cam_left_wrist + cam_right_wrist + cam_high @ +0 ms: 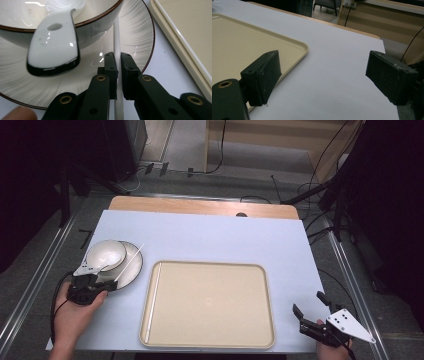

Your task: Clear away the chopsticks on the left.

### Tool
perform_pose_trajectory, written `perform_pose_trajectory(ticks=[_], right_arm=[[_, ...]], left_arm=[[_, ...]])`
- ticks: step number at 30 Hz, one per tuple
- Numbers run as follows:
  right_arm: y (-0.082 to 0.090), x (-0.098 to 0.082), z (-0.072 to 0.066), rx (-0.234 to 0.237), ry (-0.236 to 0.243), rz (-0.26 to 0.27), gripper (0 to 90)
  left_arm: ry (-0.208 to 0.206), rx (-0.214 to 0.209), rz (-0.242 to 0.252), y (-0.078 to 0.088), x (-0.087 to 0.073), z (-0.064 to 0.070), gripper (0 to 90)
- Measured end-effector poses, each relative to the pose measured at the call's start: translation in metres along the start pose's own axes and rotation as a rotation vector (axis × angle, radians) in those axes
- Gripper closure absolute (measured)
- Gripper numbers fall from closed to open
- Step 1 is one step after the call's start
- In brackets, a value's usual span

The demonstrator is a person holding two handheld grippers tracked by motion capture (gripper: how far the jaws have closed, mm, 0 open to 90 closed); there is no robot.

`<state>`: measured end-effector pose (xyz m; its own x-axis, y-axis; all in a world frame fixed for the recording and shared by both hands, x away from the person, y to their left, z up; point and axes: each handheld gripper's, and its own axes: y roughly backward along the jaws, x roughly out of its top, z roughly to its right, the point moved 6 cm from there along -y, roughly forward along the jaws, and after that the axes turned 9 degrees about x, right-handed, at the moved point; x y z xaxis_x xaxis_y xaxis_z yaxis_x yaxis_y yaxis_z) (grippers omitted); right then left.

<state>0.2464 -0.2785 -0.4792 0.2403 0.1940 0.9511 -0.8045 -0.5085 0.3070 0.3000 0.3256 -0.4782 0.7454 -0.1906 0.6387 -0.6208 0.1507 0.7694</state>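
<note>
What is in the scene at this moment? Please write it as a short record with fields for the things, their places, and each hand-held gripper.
held thing: thin white chopstick, lying across the plate beside the bowl
left hand-held gripper: shut on the chopstick
right hand-held gripper: open, nothing between its jaws, over the table's near right corner
bowl: white ceramic bowl with a brown rim, standing on the plate
plate: white ribbed plate with a dark rim, left of the tray
spoon: white ceramic spoon, leaning on the bowl's rim
tray: beige plastic tray, nothing on it
table: pale blue table top

White chopstick lies across the plate, leaning against the bowl.
</note>
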Motion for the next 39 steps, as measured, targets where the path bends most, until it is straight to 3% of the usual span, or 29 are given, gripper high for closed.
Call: perform_pose_trajectory(ticks=[9, 17, 25, 30, 39], right_arm=[[-0.001, 0.0, 0.0, 0.002, 0.002, -0.004, 13.0], [0.0, 0.0, 0.001, -0.001, 0.002, 0.0, 13.0], [0.0, -0.001, 0.002, -0.001, -0.004, -0.003, 13.0], [0.0, -0.001, 0.001, -0.002, -0.004, -0.002, 13.0], [0.0, -0.001, 0.002, -0.001, -0.003, -0.001, 13.0]], left_arm=[[0.009, -0.027, 0.041, 0.01, 0.005, 0.006, 85.5], [-0.012, -0.056, 0.062, 0.017, 0.009, 0.023, 85.5], [-0.027, -0.072, 0.055, 0.021, 0.012, 0.039, 85.5], [-0.037, -0.11, 0.037, 0.022, 0.012, 0.053, 85.5], [-0.059, -0.136, 0.063, 0.024, 0.014, 0.072, 85.4]])
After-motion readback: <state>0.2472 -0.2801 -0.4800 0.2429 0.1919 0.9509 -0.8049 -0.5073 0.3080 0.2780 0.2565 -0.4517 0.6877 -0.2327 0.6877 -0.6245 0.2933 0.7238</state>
